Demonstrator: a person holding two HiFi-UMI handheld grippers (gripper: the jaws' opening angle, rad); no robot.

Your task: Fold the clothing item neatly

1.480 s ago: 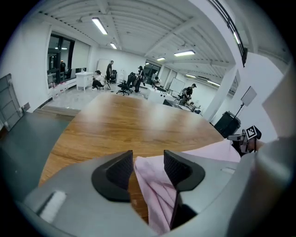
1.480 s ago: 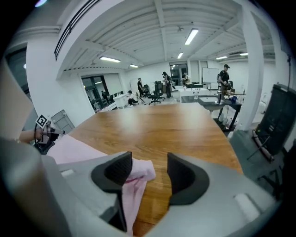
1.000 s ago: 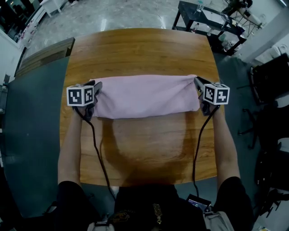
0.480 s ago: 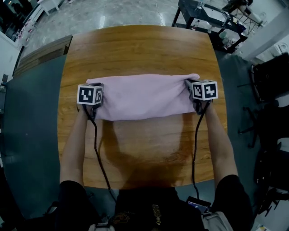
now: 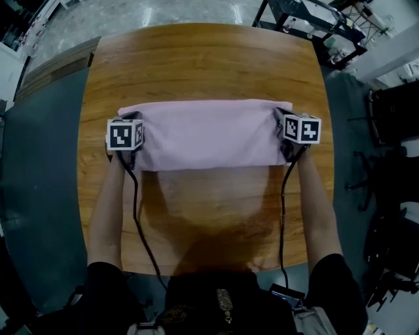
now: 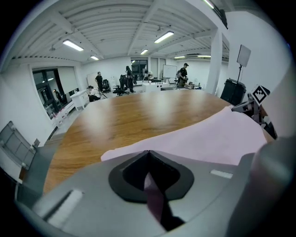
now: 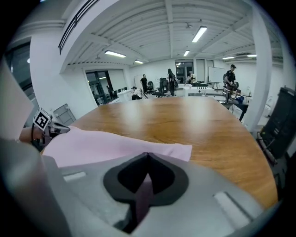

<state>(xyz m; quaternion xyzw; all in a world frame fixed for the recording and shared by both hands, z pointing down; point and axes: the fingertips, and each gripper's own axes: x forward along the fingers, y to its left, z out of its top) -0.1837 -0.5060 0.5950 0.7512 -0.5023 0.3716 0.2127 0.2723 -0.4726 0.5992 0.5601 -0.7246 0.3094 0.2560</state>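
No words, numbers or brand names can be read anywhere. The only signs are black-and-white square coded patterns, not letters, on the left marker cube (image 5: 124,135) and the right marker cube (image 5: 302,129); each gripper view catches the opposite cube's pattern at its edge. A small pale emblem (image 5: 224,304) on the person's dark shirt is too small to make out.

The clothing item (image 5: 206,134) is soft, matt, pale pink cloth, smooth with faint creases. The bench (image 5: 203,65) is brown wood with clear grain and a satin sheen that catches the ceiling lights. The left gripper (image 6: 149,153) and right gripper (image 7: 147,155) have fingers (image 6: 88,190) of smooth matt grey plastic with dull black inner faces. Beyond the bench, the floor (image 5: 183,13) is glossy and pale.
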